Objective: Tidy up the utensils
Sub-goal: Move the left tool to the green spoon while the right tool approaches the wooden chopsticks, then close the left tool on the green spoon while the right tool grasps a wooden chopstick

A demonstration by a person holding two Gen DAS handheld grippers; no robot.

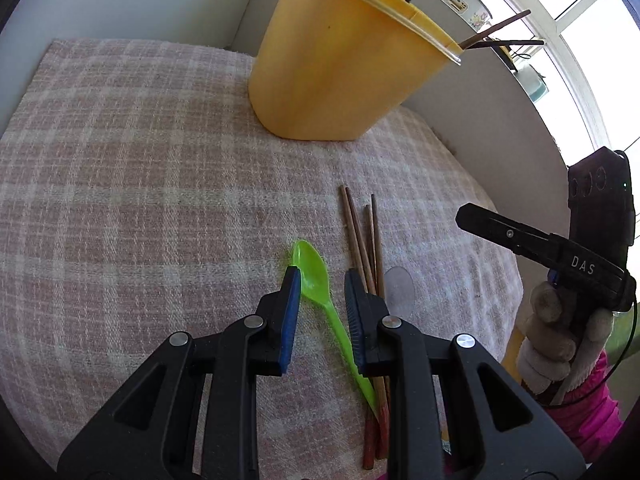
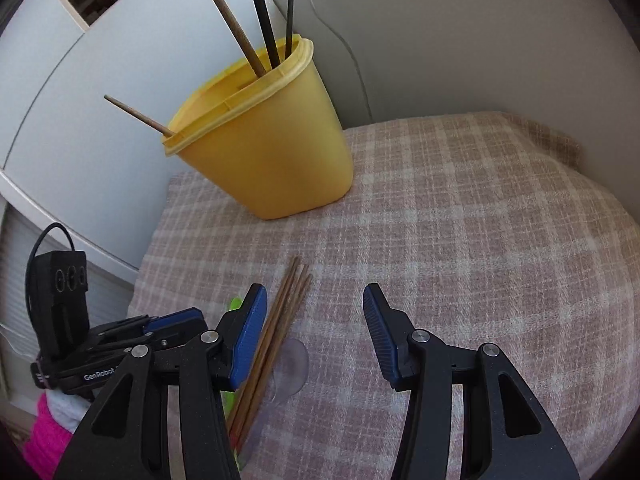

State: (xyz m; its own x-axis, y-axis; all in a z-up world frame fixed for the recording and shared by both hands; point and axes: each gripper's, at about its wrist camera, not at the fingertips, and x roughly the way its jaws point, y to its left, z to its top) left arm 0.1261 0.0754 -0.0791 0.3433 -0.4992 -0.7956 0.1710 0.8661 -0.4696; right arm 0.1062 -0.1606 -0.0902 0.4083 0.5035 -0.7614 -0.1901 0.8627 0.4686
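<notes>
A yellow cup (image 1: 340, 64) stands on a checked cloth (image 1: 140, 184) with 4 sticks (image 2: 236, 28) leaning out of it. In front of the cup lie a green spoon (image 1: 316, 280) and, just beside it, a bundle of brown chopsticks (image 1: 366, 236); a clear spoon (image 1: 398, 288) lies on the chopsticks' far side from the green one.

The left gripper (image 1: 320, 292) hangs over the green spoon, its jaws a narrow gap apart with the spoon's neck between them; the pads do not press on it.

The right gripper (image 2: 314, 320), held by a gloved hand (image 1: 560, 340), is about half open and holds nothing; its left pad sits over the chopsticks.
</notes>
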